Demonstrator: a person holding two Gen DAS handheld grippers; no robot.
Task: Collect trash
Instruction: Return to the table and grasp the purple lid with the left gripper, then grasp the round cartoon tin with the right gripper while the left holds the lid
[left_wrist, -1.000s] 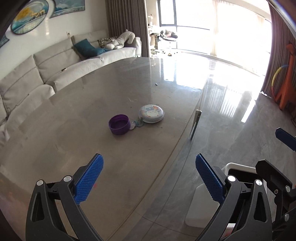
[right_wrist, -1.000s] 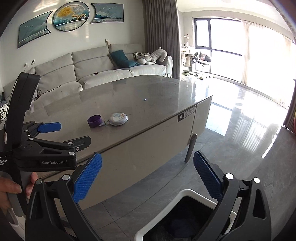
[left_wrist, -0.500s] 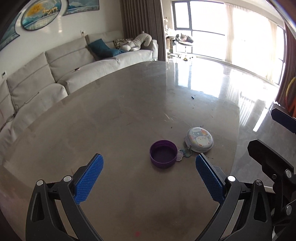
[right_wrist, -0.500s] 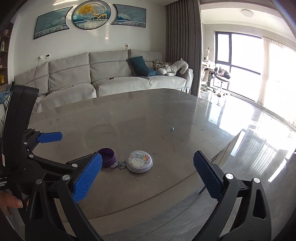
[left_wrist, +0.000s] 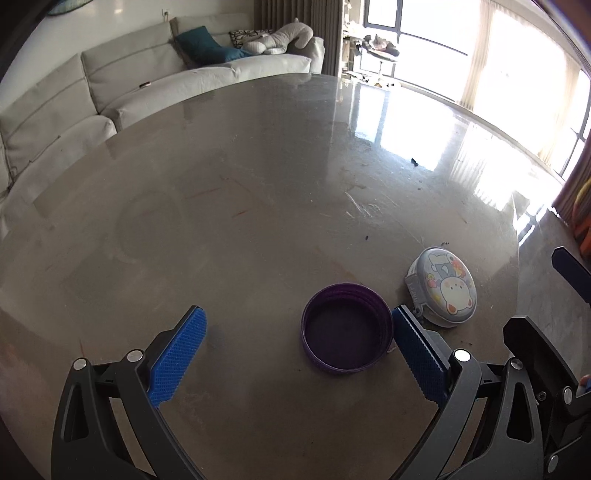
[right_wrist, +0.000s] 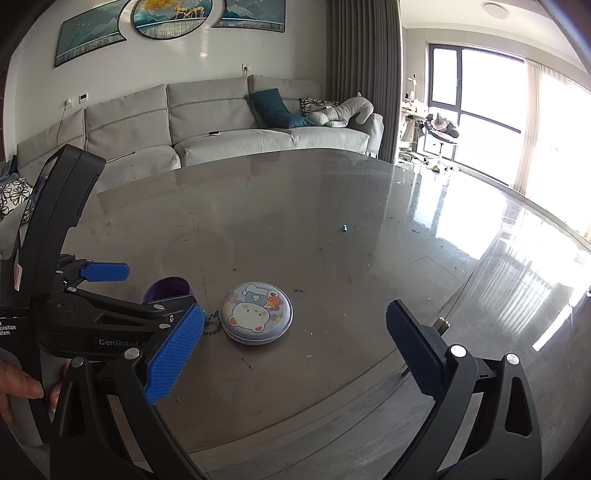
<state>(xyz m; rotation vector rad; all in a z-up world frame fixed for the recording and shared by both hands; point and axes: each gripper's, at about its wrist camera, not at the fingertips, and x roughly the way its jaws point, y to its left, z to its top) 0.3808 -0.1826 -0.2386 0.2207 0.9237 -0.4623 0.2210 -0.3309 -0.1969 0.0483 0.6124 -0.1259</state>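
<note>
Two round things lie close together near the right edge of the tabletop (left_wrist: 258, 184): a purple cap (left_wrist: 347, 334) resting with its open side up, and a flat round pouch (left_wrist: 441, 291) with a cartoon face, lying face up just to the cap's right. Neither has a clear long axis. A small charm (right_wrist: 210, 326) on a bead chain sits between them.

Left hand-held gripper (left_wrist: 299, 354) is spread wide, low over the tabletop, with the cap inside its span; the cap's rim appears to be right against the right blue pad (left_wrist: 415, 354), well apart from the left pad. Right hand-held gripper (right_wrist: 291, 354) is also spread wide and holds nothing, with the pouch ahead of it.

Beyond the cap the tabletop runs broad, scattered only with small dark crumbs (left_wrist: 413, 161). A grey sofa (right_wrist: 221, 118) stands behind.
</note>
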